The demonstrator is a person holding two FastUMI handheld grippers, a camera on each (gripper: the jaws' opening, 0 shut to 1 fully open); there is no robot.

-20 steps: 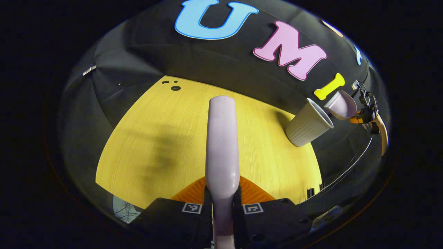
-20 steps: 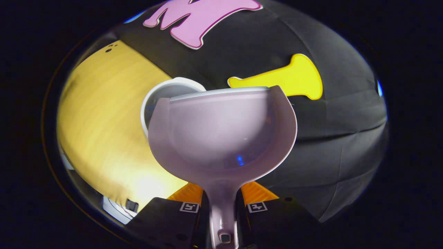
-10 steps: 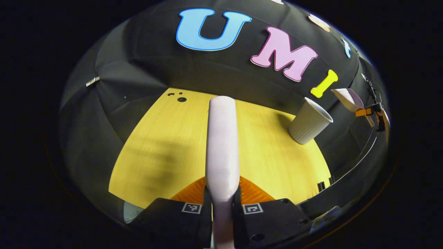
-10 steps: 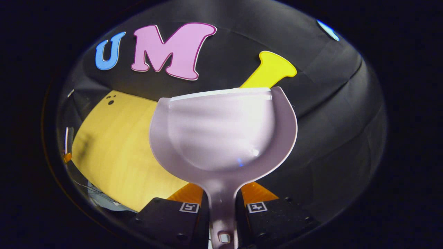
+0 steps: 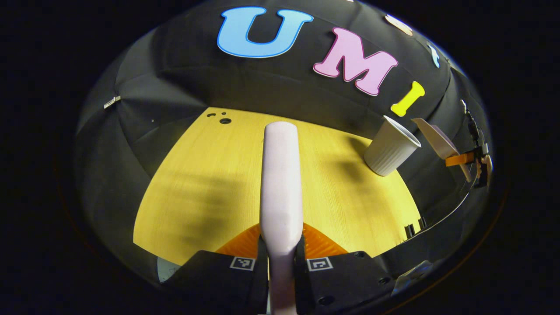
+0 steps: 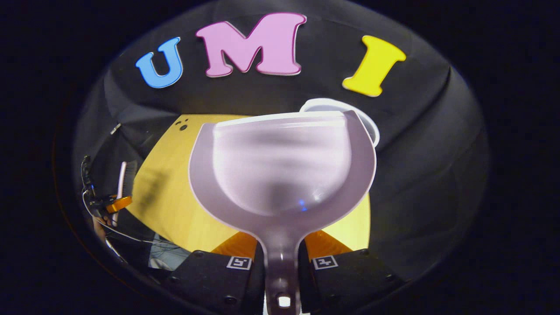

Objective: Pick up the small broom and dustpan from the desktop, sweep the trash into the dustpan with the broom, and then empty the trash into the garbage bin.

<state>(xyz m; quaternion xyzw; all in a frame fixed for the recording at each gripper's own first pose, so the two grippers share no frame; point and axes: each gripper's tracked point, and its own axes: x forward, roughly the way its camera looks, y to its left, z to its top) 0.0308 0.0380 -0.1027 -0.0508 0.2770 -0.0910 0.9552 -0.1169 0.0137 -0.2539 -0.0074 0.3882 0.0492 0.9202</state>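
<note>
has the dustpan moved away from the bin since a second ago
Yes. In the left gripper view the dustpan has drawn back to the right of the bin, off its rim.

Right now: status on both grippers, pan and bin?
Left gripper shut on broom, over the desk. Right gripper shut on dustpan, pan looks empty. Bin upright at the desk's far edge. Nothing in the way.

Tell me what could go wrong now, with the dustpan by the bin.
The dustpan hangs close to the garbage bin; a careless swing could knock the light bin over near the desktop edge. The broom sticks far out of the left gripper and could sweep into it too.
</note>
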